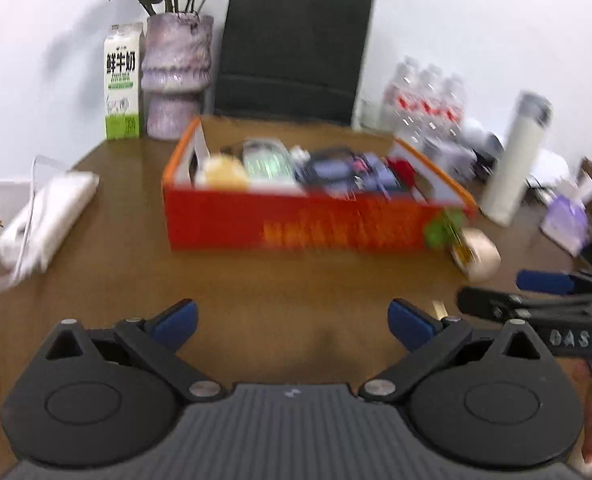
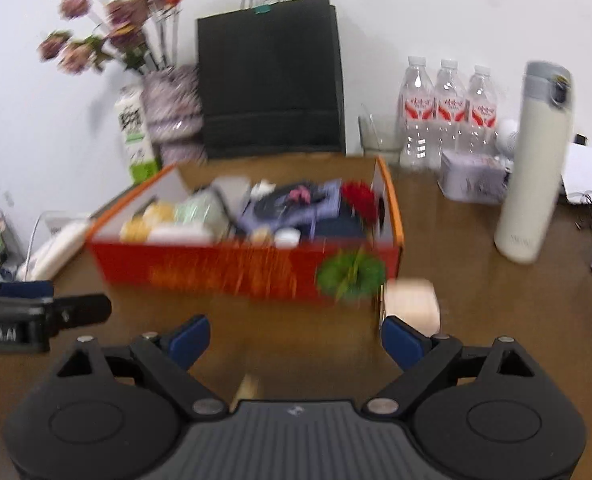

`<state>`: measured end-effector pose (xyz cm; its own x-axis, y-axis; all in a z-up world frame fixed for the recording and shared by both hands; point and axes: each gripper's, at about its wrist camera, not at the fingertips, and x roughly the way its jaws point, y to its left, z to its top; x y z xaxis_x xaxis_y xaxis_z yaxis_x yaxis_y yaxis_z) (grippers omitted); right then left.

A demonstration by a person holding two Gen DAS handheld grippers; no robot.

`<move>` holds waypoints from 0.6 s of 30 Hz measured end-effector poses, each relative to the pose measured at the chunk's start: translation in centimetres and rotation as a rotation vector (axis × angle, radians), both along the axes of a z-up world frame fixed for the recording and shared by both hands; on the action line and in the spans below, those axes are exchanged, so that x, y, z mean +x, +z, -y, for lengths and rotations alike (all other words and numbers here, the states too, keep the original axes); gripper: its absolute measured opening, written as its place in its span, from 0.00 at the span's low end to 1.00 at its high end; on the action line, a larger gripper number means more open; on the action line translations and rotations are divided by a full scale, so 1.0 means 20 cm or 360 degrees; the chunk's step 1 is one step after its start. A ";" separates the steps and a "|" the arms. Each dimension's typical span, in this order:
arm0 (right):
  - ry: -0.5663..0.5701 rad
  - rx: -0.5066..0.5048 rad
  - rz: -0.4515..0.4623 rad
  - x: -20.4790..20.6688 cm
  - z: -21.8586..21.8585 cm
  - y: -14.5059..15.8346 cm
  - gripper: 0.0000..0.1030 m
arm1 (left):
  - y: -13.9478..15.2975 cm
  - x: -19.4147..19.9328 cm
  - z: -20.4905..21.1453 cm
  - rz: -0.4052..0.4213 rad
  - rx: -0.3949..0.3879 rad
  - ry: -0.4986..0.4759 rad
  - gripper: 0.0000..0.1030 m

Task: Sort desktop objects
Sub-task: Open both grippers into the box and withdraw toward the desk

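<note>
Both frames blurred. Left tool [image 1: 292,320] spread wide over bare desk [image 1: 128,264], nothing between its blue pads. Right tool [image 2: 294,340] likewise spread wide and empty, right pad just beside a beige roll [image 2: 412,304]. Red box [image 2: 240,268] mid-desk, crammed with small items, roll at its front right corner. White flask [image 2: 536,168] upright, right of box.

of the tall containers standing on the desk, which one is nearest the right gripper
The white thermos flask with the grey lid, standing right of the red box. The three water bottles and the milk carton stand further back by the wall.
</note>
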<state>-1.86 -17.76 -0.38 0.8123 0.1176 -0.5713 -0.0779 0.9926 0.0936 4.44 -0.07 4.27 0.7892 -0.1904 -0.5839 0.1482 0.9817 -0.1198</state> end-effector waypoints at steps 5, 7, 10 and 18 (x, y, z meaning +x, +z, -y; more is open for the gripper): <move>0.0019 0.0031 -0.0049 -0.24 -0.02 -0.12 0.90 | -0.10 -0.26 0.01 0.0109 0.0115 0.0148 1.00; -0.0019 -0.0004 -0.0073 -0.30 -0.03 -0.16 0.90 | -0.14 -0.29 -0.01 0.0050 0.0044 0.0174 1.00; -0.0031 0.0037 -0.0076 -0.39 -0.01 -0.19 0.87 | -0.13 -0.34 -0.08 0.0096 -0.0148 0.0246 1.00; -0.0035 0.0048 -0.0047 -0.39 0.00 -0.20 0.74 | -0.18 -0.29 -0.18 0.0019 -0.0361 0.0391 1.00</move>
